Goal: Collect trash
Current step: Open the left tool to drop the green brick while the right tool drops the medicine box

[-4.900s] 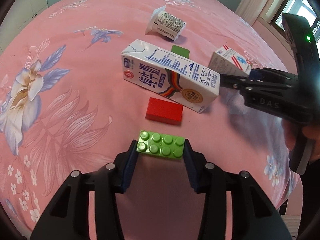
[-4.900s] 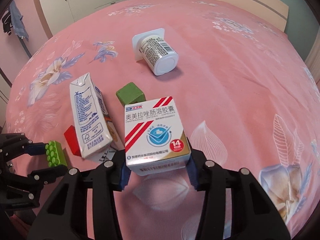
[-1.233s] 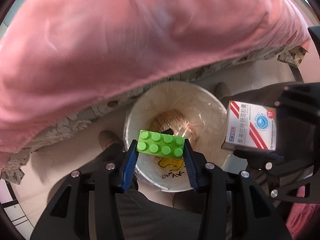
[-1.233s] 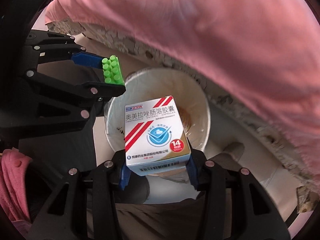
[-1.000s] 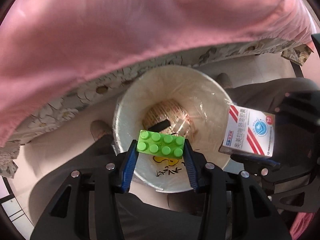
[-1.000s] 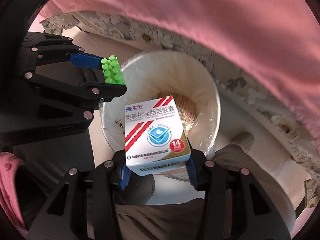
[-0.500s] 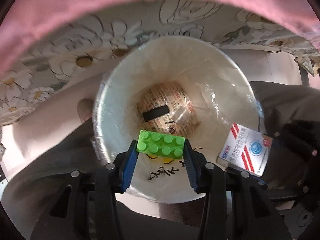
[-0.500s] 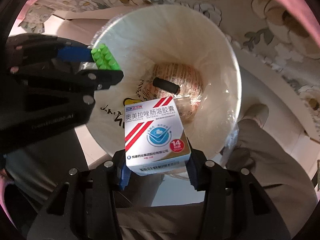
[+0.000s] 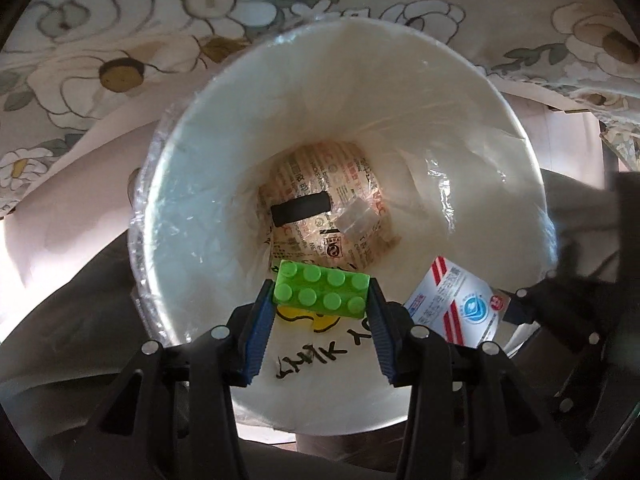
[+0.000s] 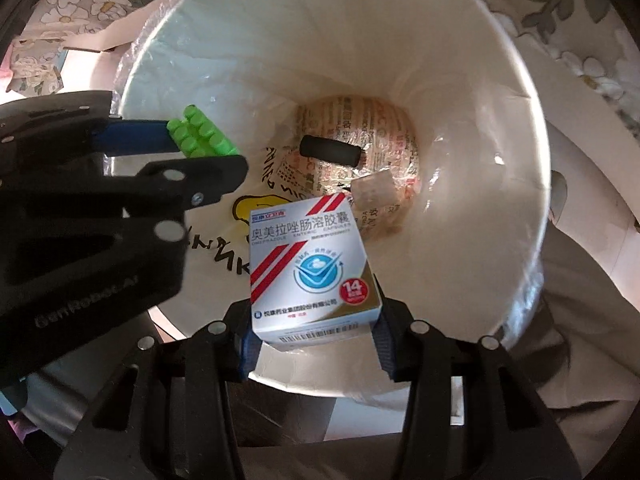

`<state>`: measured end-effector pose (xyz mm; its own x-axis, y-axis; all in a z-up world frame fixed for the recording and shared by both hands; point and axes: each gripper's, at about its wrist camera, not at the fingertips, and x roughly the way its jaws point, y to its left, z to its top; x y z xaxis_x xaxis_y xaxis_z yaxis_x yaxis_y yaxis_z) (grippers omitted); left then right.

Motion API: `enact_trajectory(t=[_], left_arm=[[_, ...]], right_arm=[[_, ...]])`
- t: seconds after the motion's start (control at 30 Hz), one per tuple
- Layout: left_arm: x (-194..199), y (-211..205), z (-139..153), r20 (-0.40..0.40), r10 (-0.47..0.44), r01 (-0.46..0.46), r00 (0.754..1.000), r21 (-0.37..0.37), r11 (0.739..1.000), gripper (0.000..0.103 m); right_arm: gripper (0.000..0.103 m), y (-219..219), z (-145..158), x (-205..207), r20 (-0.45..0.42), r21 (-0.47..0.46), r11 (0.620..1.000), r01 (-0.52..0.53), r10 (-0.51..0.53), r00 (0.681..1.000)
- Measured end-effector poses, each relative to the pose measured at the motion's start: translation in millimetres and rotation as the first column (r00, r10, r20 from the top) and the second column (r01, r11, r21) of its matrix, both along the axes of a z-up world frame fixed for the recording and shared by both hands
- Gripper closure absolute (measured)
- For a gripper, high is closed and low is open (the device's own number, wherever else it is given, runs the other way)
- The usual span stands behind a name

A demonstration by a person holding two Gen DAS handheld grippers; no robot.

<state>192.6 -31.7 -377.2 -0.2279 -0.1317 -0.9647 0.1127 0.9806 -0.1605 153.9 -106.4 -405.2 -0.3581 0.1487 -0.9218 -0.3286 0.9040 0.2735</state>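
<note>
Trash bin [image 9: 516,184], a round white bucket lined with a clear plastic bag [image 9: 444,184], fills both wrist views from above, its mouth wide open below the two grippers. Black scribbled lettering and a yellow drawing mark its near inner wall. Floral fabric [image 9: 120,20] hangs along the far side of the bin.

At the bottom of the bin lies a crumpled printed wrapper [image 9: 348,176], with a short black cylinder [image 9: 300,213] resting on its left part and a small translucent scrap [image 9: 357,219] just right of that.

Over the bin's near right rim, the right gripper [image 10: 314,334] has its jaws clamped on the lower sides of a medicine box [image 10: 310,264], white with red stripes, a blue emblem and a gold corner, held face up and tilted slightly. In the left wrist view the same box [image 9: 452,308] shows at the right.

Over the near left part of the opening, the left gripper [image 9: 321,300] has its jaws closed on the ends of a green toy brick [image 9: 321,294], studs up; the brick [image 10: 200,136] is also visible from the right wrist camera.
</note>
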Motion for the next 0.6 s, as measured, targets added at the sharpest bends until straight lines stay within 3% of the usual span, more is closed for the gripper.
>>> enact_trajectory(t=[0.5, 0.6], left_arm=[[1.8, 0.9, -17.0, -0.038, 0.026, -0.026, 0.999, 0.014, 1.0, 0.055], [2.4, 1.2, -16.9, -0.036, 0.034, -0.034, 0.999, 0.016, 0.999, 0.045]], right_arm=[[0.054, 1.3, -18.6, 0.8, -0.049, -0.016, 0.999, 0.034, -0.035, 0.998], [0.05, 0.0, -19.9, 2.5, -0.05, -0.02, 0.999, 0.045, -0.046, 0.998]])
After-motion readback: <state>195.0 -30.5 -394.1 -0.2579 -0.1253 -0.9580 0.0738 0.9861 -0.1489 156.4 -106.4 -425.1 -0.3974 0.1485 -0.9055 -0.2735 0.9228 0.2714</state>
